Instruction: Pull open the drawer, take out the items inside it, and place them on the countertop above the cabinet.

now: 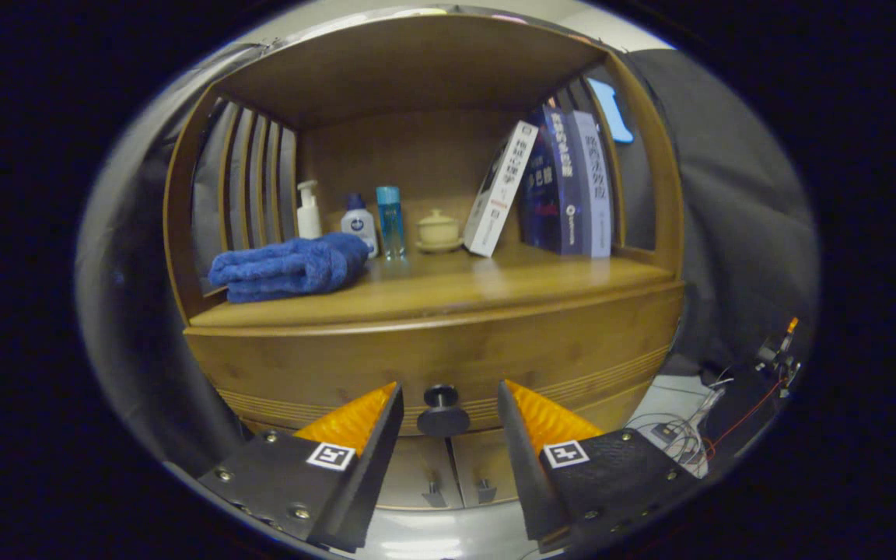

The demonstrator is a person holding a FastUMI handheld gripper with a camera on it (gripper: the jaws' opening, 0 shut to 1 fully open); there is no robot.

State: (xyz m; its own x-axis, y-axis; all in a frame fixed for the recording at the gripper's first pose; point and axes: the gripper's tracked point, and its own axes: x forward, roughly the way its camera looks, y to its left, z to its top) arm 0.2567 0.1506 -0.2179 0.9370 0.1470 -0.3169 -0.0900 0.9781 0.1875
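Fingers of the gripper point(448, 393) stand wide apart, with the dark round knob point(442, 411) of the drawer point(432, 362) between them; neither finger touches the knob, and the gripper holds nothing. The drawer front is a curved wooden panel with fine grooves along its lower edge, and it sits closed, flush under the countertop point(448, 292). What lies inside the drawer cannot be seen. On the countertop, at the near left, lies a folded blue towel point(288, 268). Behind it, along the far wall, stand a white pump bottle point(309, 210), a white bottle with a blue cap point(358, 222) and a tall clear blue bottle point(390, 222), close to one another. Right of them sits a small cream lidded cup point(439, 231) on a saucer. Farther right, a white book point(501, 189) leans to the right against two dark blue books point(565, 183), which stand upright at the cabinet's right side. Slatted wooden sides and a wooden top close in the shelf space. Below the drawer, two small cabinet doors point(448, 470) meet, each with a little handle. Loose cables point(689, 432) lie on the pale floor at the right, beyond the right finger.
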